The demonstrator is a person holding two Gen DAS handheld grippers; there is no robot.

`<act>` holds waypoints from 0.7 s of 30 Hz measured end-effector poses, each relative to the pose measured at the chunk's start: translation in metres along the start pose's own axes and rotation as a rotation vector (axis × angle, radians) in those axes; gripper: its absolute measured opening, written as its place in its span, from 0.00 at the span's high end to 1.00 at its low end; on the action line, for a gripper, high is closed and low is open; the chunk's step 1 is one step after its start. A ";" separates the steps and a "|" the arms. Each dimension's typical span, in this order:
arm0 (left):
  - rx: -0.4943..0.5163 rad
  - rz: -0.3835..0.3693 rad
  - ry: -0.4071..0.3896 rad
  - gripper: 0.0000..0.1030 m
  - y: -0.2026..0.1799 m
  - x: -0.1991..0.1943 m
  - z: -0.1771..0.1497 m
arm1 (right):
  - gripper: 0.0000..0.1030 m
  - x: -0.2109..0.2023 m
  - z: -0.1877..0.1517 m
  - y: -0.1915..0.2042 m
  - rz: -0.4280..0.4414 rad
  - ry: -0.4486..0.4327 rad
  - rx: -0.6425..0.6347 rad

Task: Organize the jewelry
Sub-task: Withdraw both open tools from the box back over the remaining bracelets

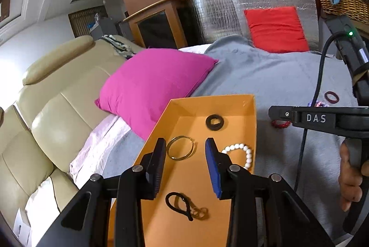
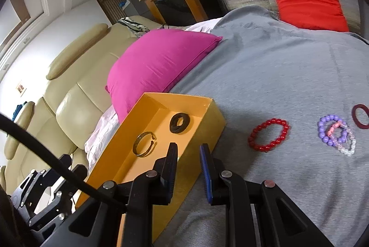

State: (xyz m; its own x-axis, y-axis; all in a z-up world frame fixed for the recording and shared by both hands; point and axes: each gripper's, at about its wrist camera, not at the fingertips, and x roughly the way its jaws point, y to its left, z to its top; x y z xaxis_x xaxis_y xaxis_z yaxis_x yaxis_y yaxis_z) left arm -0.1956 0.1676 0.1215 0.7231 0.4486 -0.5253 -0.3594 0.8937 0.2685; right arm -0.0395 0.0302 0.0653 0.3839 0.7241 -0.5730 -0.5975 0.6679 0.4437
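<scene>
Grey blanket (image 2: 276,76) with orange box (image 2: 207,129), bracelets, pink cushion (image 2: 156,62).

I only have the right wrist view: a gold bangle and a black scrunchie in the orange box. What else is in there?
Observer: A white bead bracelet lies by the right wall of the orange box.
Operator: Anything at the near end?
Observer: A black cord loop lies there.
Operator: Is the left gripper carrying something?
Observer: No, the left gripper is open and empty above the box.
</scene>
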 end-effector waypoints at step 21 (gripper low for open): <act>0.076 -0.060 -0.052 0.54 -0.052 -0.037 0.018 | 0.79 -0.047 0.009 -0.044 -0.046 -0.046 0.051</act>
State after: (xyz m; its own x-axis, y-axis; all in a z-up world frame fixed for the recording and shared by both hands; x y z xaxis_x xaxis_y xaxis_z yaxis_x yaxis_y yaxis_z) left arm -0.1934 0.1042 0.1418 0.7724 0.3916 -0.5000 -0.2704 0.9151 0.2990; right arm -0.0255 -0.0320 0.0790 0.4427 0.6986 -0.5621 -0.5424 0.7078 0.4525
